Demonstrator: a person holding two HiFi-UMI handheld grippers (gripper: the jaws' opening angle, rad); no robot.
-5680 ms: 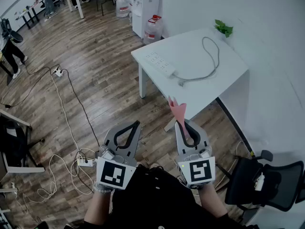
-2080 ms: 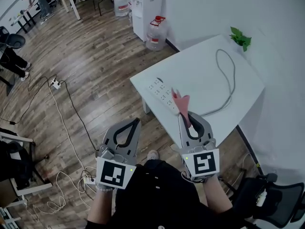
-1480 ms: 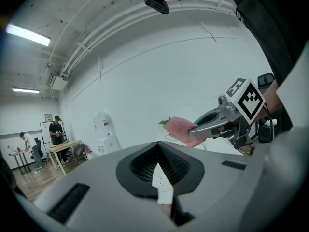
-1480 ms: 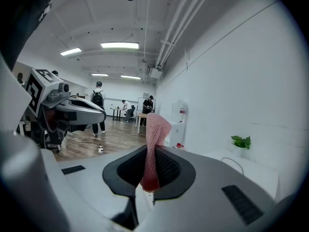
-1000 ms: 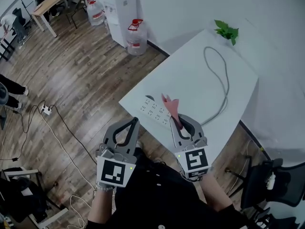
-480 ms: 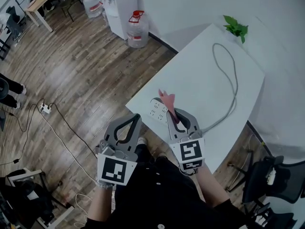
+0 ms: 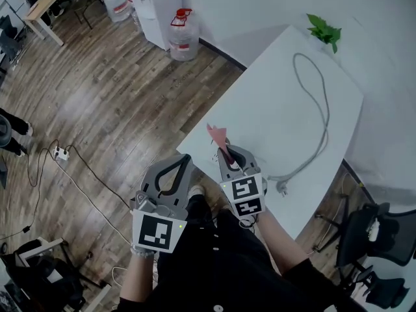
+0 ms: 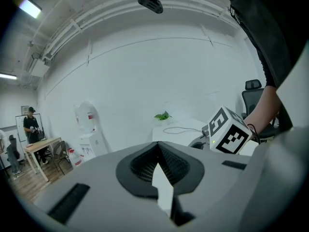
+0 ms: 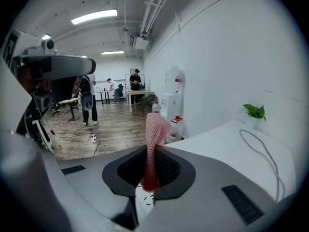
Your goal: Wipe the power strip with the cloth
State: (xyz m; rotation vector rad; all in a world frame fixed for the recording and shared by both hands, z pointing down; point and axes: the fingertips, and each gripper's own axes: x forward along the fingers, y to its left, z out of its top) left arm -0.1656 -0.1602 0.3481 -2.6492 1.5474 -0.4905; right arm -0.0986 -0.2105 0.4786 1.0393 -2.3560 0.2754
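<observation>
Right tongs (image 7: 225, 151), clamped on the pink cloth (image 7: 216, 135), have advanced over the power strip (image 9: 146, 197); left tongs (image 7: 186, 158) closed, empty; wiping can start.

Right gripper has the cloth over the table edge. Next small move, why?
Probably lower the right gripper until the cloth touches the power strip: the cloth is clamped in its jaws, the strip lies below them, and no contact shows yet.

Pink cloth (image 7: 216, 135) stands upright, pinched in the right gripper (image 7: 225, 153); white power strip (image 9: 144, 197) lies beneath.
</observation>
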